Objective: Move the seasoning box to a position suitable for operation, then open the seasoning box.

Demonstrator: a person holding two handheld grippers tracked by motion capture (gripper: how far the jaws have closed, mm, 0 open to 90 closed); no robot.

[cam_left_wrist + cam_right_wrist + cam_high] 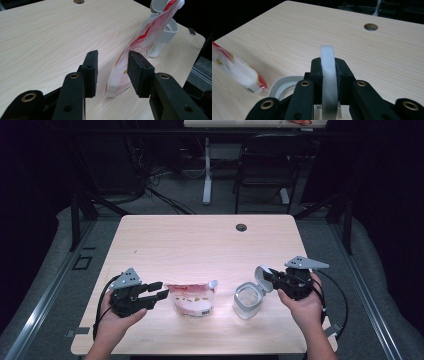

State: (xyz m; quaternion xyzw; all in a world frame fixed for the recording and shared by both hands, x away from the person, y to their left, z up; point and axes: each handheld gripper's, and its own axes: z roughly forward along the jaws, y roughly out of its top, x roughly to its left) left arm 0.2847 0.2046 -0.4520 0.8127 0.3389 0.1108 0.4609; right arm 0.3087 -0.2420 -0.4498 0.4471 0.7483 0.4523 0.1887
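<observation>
left gripper (161, 290): jaws are hanging apart, sitting just left of the pouch. in the left gripper view the pouch edge is poking in between the pads, but neither pad is pressing it, so nothing's grabbed.
right gripper (263, 275): clamping the jar's white flip lid (328, 82) edge-on between both pads, lid standing up and tilted back.
pouch (192, 299): clear red-and-white stand-up bag, sitting upright near the front edge of the table (200, 240), between the two grippers.
jar (247, 301): clear plastic, mouth open, just right of the pouch, under the lid.
in the way: the pouch is sitting between the left gripper and the jar.
other stuff: cable hole (241, 227) toward the back of the table, dark chair (265, 165) beyond it.
</observation>
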